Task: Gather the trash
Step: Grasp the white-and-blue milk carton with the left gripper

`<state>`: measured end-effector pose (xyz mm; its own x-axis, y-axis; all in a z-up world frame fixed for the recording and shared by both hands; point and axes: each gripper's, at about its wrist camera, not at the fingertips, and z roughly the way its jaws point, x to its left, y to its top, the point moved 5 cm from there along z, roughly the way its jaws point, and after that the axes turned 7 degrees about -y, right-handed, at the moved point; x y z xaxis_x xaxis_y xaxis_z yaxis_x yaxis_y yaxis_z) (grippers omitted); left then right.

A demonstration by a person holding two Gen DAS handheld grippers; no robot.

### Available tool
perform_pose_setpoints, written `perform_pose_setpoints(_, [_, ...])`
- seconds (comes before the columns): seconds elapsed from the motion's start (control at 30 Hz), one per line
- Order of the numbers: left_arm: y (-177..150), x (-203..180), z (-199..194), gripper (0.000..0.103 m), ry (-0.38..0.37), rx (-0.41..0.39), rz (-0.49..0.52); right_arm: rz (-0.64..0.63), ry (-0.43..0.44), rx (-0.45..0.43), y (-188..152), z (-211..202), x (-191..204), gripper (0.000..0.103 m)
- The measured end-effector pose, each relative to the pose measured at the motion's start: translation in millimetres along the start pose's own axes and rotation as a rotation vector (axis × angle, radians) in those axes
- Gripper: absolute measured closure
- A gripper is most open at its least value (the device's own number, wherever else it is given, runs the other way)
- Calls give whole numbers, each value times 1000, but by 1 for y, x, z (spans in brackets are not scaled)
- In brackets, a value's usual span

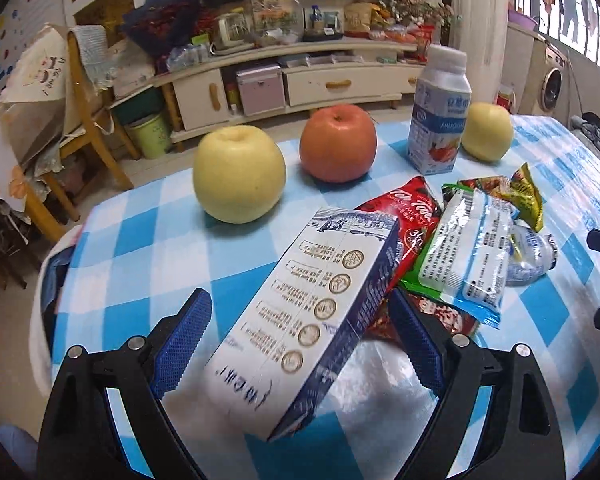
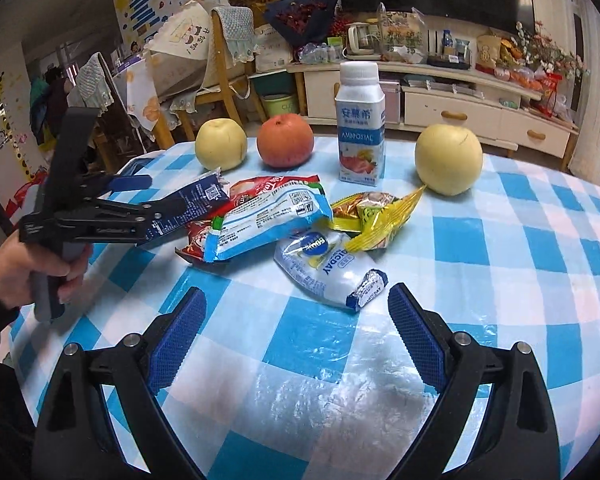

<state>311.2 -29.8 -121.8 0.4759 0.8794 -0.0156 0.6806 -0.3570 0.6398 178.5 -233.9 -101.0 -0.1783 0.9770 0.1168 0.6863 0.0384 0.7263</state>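
Note:
A white and blue milk carton (image 1: 308, 320) lies tilted, its far end propped on a pile of wrappers. My left gripper (image 1: 300, 296) is open around it, and a gap shows beside the left pad. The right wrist view shows the same gripper (image 2: 166, 192) in a hand, fingers either side of the carton (image 2: 198, 200). The pile holds a red wrapper (image 1: 404, 216), a white and blue packet (image 2: 268, 220), a yellow-green wrapper (image 2: 376, 216) and a white pouch (image 2: 328, 268). My right gripper (image 2: 296, 290) is open and empty, just short of that pouch.
On the blue-checked table (image 2: 520, 280), behind the pile, stand a yellow fruit (image 1: 238, 174), a red apple (image 1: 338, 142), a yoghurt bottle (image 1: 440, 112) and a second yellow fruit (image 1: 486, 132). Chairs and a cluttered TV cabinet (image 1: 340, 84) are beyond the far edge.

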Motion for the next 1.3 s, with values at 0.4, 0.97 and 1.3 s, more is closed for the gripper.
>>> perform_pose_setpoints(0.4, [-10,-4,-8,43,-90,-14,-17,11,16,4,3,1,2,10])
perform_pose_setpoints(0.97, [-56,24,-89,44,101,-146,-197,23,52,29,36,44,20,10])
perform_pose_setpoints(1.3, [-66,19,-84,44,46,-146,-193,181,72,113,49,92,31,34])
